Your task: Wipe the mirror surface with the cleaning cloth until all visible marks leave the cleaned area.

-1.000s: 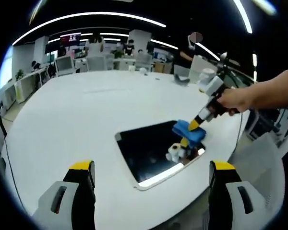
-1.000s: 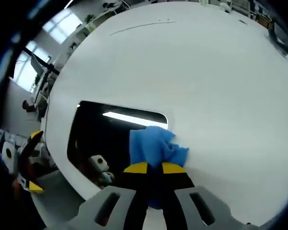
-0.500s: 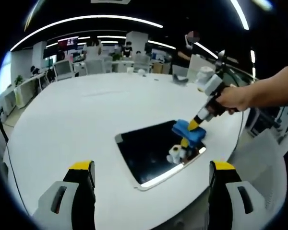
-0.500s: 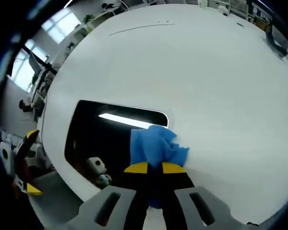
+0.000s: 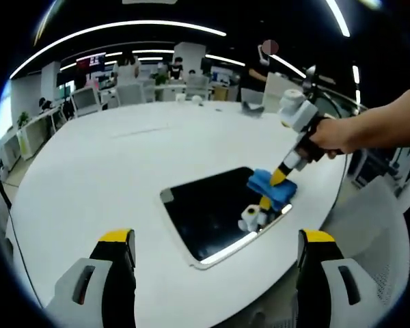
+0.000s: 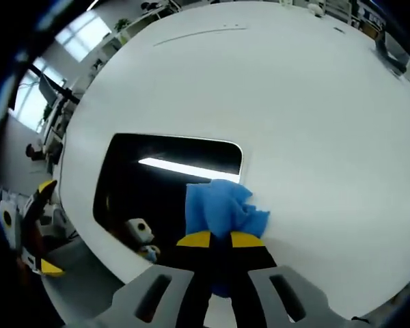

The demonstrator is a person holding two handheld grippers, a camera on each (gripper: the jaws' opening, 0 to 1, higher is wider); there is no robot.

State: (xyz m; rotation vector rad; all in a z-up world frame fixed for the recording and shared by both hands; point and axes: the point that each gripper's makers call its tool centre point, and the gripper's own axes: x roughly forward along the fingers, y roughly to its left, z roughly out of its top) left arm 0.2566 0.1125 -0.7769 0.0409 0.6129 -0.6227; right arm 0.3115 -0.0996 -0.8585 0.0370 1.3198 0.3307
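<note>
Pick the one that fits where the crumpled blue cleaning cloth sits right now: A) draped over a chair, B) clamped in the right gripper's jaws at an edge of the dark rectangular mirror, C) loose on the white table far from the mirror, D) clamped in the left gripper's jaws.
B: the crumpled blue cleaning cloth is pinched in the right gripper, overlapping one edge of the dark rectangular mirror; the left gripper is open.

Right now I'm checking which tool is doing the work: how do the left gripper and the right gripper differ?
The right gripper is shut on the blue cleaning cloth; the left gripper is open and holds nothing. The right gripper presses the cloth down at the mirror's edge, while the left gripper hangs back from the mirror over the white table. Both have yellow-tipped jaws.
</note>
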